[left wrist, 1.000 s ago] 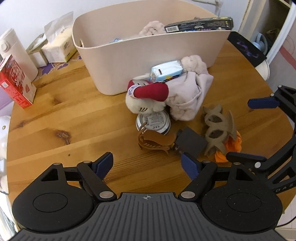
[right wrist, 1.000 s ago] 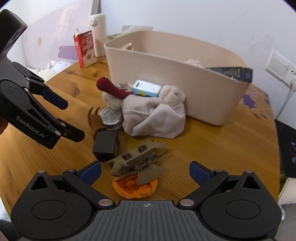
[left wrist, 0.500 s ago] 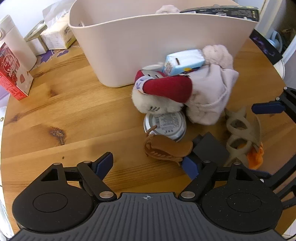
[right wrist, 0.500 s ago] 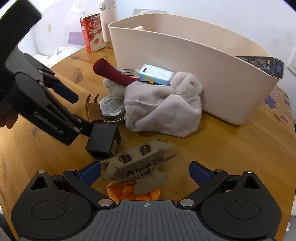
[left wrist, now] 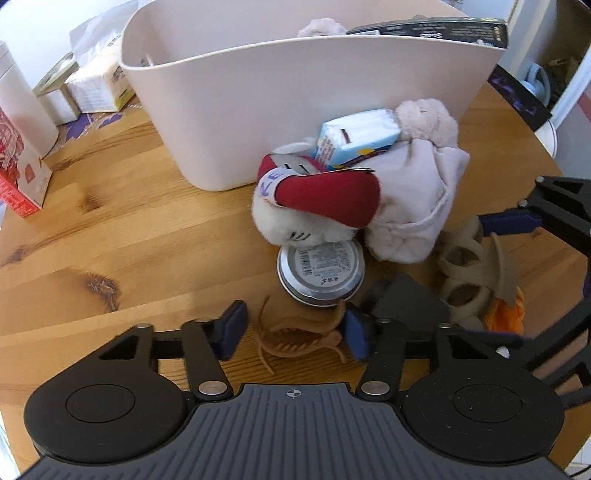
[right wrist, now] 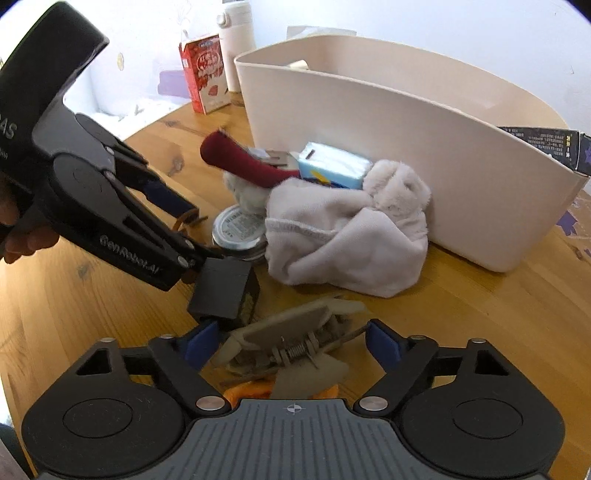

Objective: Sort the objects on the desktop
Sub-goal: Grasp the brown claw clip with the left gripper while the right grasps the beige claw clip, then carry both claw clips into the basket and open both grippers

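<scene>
A brown hair claw clip [left wrist: 299, 338] lies on the wooden table between the open fingers of my left gripper [left wrist: 295, 328]. A beige hair claw clip [right wrist: 291, 343] lies between the open fingers of my right gripper [right wrist: 291, 345], on top of an orange item [right wrist: 255, 389]. A black box [right wrist: 223, 290] sits between the two clips. Behind them lie a round tin [left wrist: 321, 271], a plush toy with a red part [left wrist: 321, 195], a pale cloth [right wrist: 347, 240] and a blue carton [left wrist: 356, 140]. The cream bin [left wrist: 295, 88] stands behind the pile.
A red carton [right wrist: 205, 72] and a white bottle [right wrist: 236, 40] stand at the far left of the table. Tissue packs [left wrist: 98, 86] lie left of the bin. A dark box [left wrist: 432, 29] rests on the bin's rim. The table edge curves at the right.
Both grippers have moved forward and down toward the pile. The brown clip now lies between my left fingers, which have narrowed, and the beige clip between my right fingers.
</scene>
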The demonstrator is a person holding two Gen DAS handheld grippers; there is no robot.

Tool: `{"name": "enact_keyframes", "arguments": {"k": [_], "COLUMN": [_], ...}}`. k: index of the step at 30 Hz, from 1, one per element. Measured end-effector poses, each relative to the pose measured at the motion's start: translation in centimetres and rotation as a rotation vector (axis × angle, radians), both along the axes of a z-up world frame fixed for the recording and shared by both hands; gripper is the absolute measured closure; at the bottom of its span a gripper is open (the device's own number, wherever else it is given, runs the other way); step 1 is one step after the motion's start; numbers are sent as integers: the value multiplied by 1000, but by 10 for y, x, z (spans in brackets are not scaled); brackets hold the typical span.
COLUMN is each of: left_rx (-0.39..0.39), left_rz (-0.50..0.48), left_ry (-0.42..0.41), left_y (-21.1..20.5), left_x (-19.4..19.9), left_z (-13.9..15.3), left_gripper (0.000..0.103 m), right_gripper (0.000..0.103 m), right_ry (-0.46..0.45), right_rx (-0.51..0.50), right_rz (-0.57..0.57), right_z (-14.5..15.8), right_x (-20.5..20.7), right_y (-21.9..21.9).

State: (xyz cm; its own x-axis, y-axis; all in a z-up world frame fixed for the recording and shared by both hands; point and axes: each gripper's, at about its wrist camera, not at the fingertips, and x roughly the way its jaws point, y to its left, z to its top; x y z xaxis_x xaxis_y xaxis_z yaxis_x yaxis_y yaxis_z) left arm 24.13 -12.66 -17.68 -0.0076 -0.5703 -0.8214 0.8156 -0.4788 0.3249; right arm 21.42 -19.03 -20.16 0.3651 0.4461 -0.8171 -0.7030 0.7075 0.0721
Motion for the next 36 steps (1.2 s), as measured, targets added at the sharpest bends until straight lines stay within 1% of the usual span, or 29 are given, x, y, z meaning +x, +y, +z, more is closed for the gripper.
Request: {"name": "enact_keyframes", "arguments": {"k": [9, 10, 11, 13, 16, 24, 31, 36], "left_rx": [14, 13, 11, 10, 5, -18, -58, -90], "left_rz": [13, 17, 20, 24, 26, 15, -1, -15], "left_ry": [12, 16, 21, 25, 20, 44, 63, 78], "left_y": [7, 8, 9, 10, 14, 28, 39, 47], "left_x": [9, 11, 14, 18, 22, 29, 34, 40], "left_z": [2, 3, 4, 6, 9, 25, 45, 62], "left_gripper": [54, 54, 54, 54, 54, 54, 54, 54], "right_gripper": [31, 40, 40, 40, 40, 40, 40, 40], "right_ry": [0, -7, -12, -7, -1, -30, -77, -136], "right_rx": [40, 50, 61, 38, 43, 68, 104, 114], "right_rz": [-38, -49, -61, -68, -89, -145, -203, -243], "right_z": [9, 11, 12, 12, 11, 20, 45, 70], "right_x": [0, -1, -2, -2, -3, -14, -21, -29], "right_y": [-9, -11, -12, -13, -18, -28, -40, -51]}}
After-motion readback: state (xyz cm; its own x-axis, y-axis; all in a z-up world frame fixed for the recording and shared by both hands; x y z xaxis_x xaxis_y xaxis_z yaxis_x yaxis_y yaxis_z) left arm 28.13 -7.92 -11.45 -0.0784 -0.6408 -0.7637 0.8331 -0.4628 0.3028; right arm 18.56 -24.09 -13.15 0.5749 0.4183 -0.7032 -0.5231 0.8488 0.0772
